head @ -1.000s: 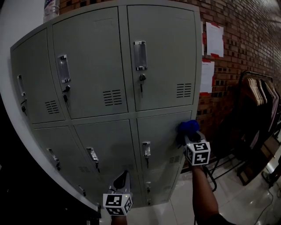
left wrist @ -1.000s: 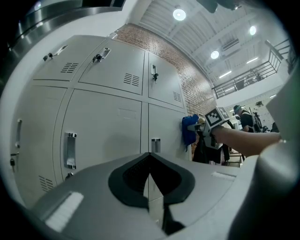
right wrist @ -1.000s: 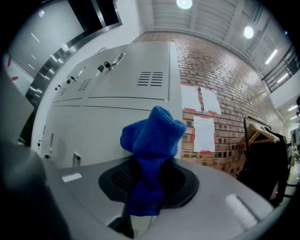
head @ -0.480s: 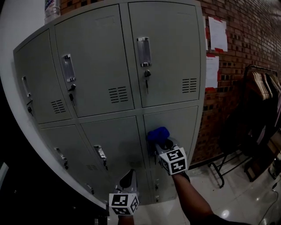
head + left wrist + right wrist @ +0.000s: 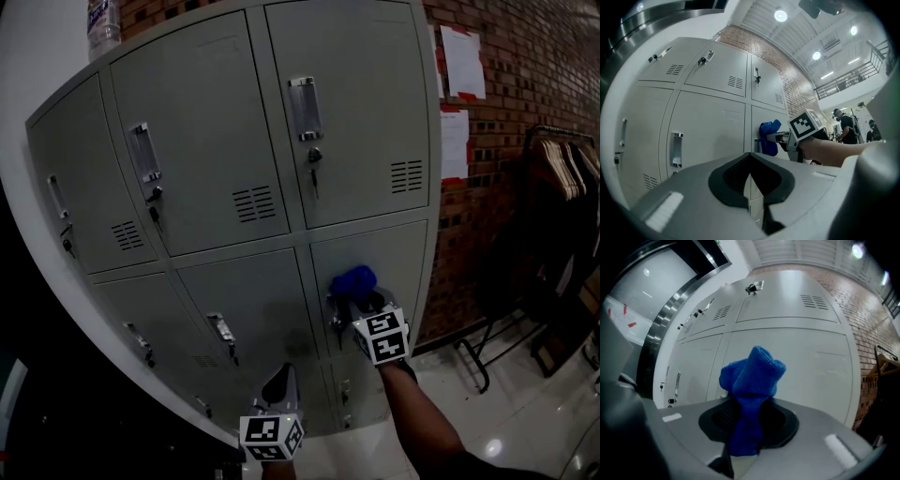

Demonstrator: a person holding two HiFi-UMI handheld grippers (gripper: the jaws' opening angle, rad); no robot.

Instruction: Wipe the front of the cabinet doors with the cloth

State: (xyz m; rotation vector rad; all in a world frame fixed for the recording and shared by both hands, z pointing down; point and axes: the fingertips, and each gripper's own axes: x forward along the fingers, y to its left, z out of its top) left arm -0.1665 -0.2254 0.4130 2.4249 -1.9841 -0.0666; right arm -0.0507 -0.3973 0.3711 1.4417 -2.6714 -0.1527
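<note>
Cloth (image 5: 354, 279) on cabinet door (image 5: 401, 261), beside handle (image 5: 335, 321)

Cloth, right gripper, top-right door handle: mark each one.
cloth (image 5: 752, 373), right gripper view, its bunched top.
right gripper (image 5: 360, 302), head view, between its fingertips.
handle (image 5: 302, 109), head view, middle of its plate.

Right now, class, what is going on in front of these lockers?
A person is wiping the grey locker cabinet with hand-held grippers. The right gripper is shut on a blue cloth, which it holds against the lower right door, near that door's left edge. The left gripper hangs lower, jaws together with nothing between them.
</note>
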